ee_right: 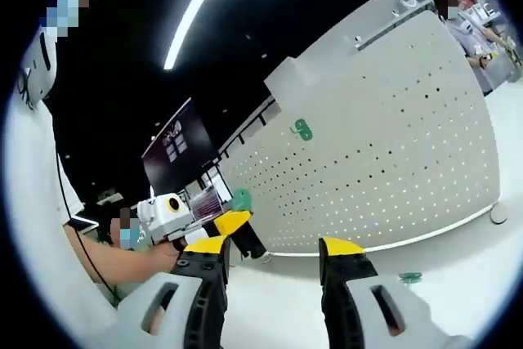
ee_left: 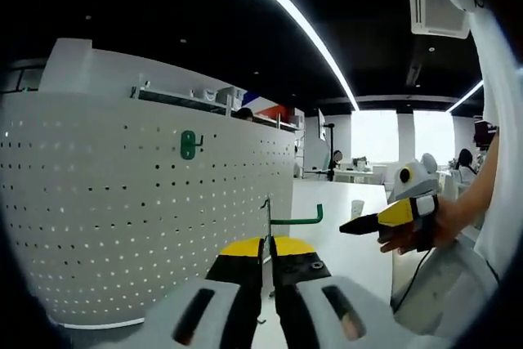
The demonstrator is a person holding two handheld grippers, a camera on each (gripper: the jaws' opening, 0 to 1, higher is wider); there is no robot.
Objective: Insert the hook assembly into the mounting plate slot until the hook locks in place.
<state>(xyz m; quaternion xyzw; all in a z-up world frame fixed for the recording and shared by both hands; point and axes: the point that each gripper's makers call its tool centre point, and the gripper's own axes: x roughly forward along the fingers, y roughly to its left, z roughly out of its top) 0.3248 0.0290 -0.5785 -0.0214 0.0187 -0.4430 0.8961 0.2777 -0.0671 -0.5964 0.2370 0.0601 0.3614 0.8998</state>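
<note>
In the left gripper view, bottom centre, the left gripper (ee_left: 268,252) pinches a green hook (ee_left: 296,220) on its thin metal stem. Right of it hovers the right gripper (ee_left: 369,224). Behind stands a curved white pegboard (ee_left: 122,226) carrying another hook (ee_left: 189,145). In the right gripper view, the right gripper (ee_right: 274,252) is spread, empty; a small green piece (ee_right: 409,277) lies on the white table (ee_right: 458,259).

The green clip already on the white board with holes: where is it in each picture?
Left gripper view: the green clip sits left of centre, high on the white board.
Right gripper view: the same clip sits just right of centre, in the upper half.
Shared landmark: the board's raised top corner, just above the clip.
</note>
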